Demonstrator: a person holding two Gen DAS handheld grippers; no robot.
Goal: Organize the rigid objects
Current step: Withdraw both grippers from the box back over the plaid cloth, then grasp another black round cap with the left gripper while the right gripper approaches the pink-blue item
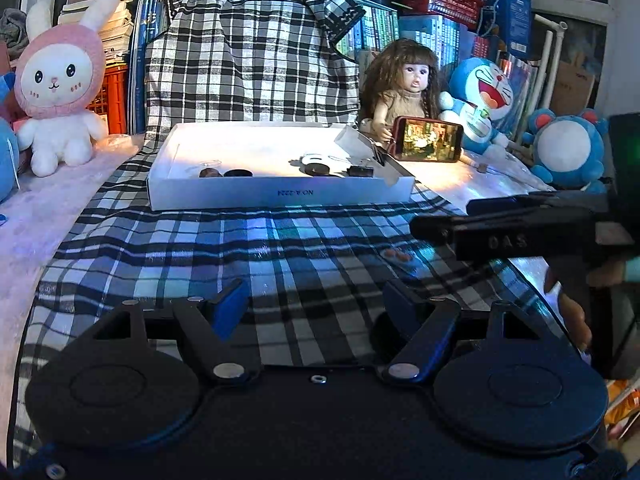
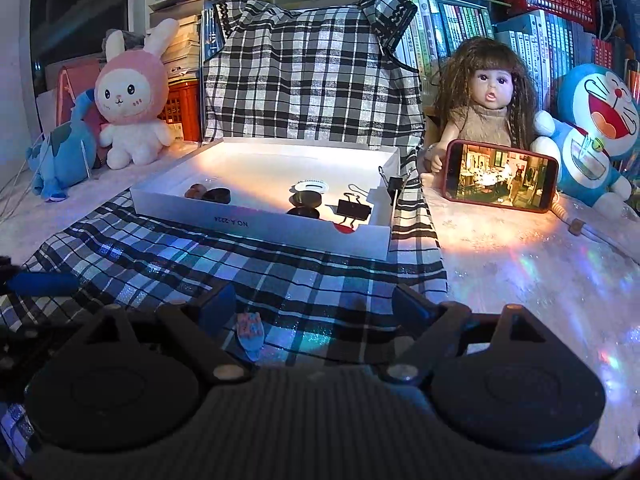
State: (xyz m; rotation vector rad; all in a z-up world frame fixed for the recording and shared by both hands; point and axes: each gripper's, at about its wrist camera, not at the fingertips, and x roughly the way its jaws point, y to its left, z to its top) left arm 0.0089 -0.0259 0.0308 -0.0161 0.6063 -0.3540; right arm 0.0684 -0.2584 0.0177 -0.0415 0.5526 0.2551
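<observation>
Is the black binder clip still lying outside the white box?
No, the black binder clip lies inside the white box, near its right front corner.

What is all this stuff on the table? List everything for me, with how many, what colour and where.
Shallow white cardboard box: one, white, centre, on the checked cloth.
Black metal binder clip: one inside the box at its right end; another on the right wall.
Small round dark pieces: several, dark, inside the box.
Black-and-white checked cloth: one, covering the table and draped up behind.
Small pink-and-blue flat piece: one, on the cloth by the right gripper.
Pink-hooded white plush rabbit: one, back left.
Brown-haired doll: one, back right.
Red-cased phone: one, screen lit, before the doll.
Blue-and-white plush cat: one, far right.
Left gripper: open, empty.
Right gripper: open, empty.
</observation>
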